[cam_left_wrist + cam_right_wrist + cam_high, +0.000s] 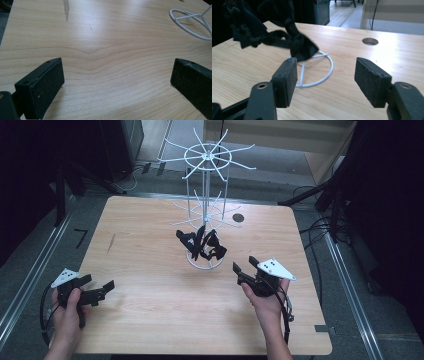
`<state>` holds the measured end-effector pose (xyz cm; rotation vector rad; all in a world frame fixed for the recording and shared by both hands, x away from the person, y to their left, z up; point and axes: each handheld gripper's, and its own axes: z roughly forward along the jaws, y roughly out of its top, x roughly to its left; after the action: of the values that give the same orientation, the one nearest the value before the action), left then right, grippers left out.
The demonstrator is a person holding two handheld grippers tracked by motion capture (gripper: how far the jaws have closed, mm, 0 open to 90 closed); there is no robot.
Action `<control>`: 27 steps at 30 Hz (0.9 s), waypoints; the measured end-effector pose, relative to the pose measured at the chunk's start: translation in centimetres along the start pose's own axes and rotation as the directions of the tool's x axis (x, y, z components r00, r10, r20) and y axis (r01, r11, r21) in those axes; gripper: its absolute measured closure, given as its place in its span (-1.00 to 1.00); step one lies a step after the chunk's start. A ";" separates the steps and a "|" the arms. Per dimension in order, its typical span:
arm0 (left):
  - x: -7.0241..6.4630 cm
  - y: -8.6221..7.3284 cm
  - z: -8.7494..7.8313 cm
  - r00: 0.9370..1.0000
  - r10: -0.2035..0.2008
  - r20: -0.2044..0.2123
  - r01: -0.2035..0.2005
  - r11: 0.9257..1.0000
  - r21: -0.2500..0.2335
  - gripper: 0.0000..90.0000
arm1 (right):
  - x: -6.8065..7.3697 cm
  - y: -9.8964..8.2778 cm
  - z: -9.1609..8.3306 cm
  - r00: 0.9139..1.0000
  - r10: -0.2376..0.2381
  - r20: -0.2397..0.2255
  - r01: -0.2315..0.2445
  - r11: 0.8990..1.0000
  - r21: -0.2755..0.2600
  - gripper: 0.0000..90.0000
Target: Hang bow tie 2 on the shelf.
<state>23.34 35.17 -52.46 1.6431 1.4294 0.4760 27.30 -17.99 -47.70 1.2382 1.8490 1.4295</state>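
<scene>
Pale wood-grain table (150, 320) with rounded corners fills the middle of the high view, dark floor and cables around it, and a round cable hole (238, 217) sits near its far edge. At the centre stands a white wire rack (206, 180), a thin upright pole on a ring-shaped base (322, 75), its long axis vertical, with two tiers of thin spokes fanning outward. Black cloth (201, 245), soft, matte and crumpled, hangs from the lower tier just above the base; in the right gripper view it droops at upper left, one bow-like lobe pointing down toward the ring.

At lower right of the high view the right gripper (244, 268) points toward the upper left, at the rack; its flat, rough black pads (372, 80) stand spread apart with nothing between them, near the base. At lower left the left gripper (100, 287) points right, low over the bare wood, jaws spread wide and empty, well apart from the rack.
</scene>
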 end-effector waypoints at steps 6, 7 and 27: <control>0.0 0.0 0.0 1.000 0.001 -0.002 -0.001 1.000 -0.001 -1.00 | -1.3 -0.9 -0.8 0.999 0.020 0.028 -0.020 1.000 0.011 -0.29; 0.0 0.0 0.0 1.000 0.001 -0.002 -0.001 1.000 0.000 -1.00 | -1.5 -1.0 -0.9 0.999 0.018 0.033 -0.019 1.000 0.014 -0.30; 0.0 0.0 0.0 1.000 0.000 -0.001 0.000 1.000 0.001 -1.00 | -4.5 -3.3 -3.1 0.996 0.044 0.072 -0.047 0.998 0.041 -0.64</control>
<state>23.31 35.19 -52.45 1.6441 1.4304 0.4769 25.68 -23.55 -50.44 1.3424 1.8236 1.3578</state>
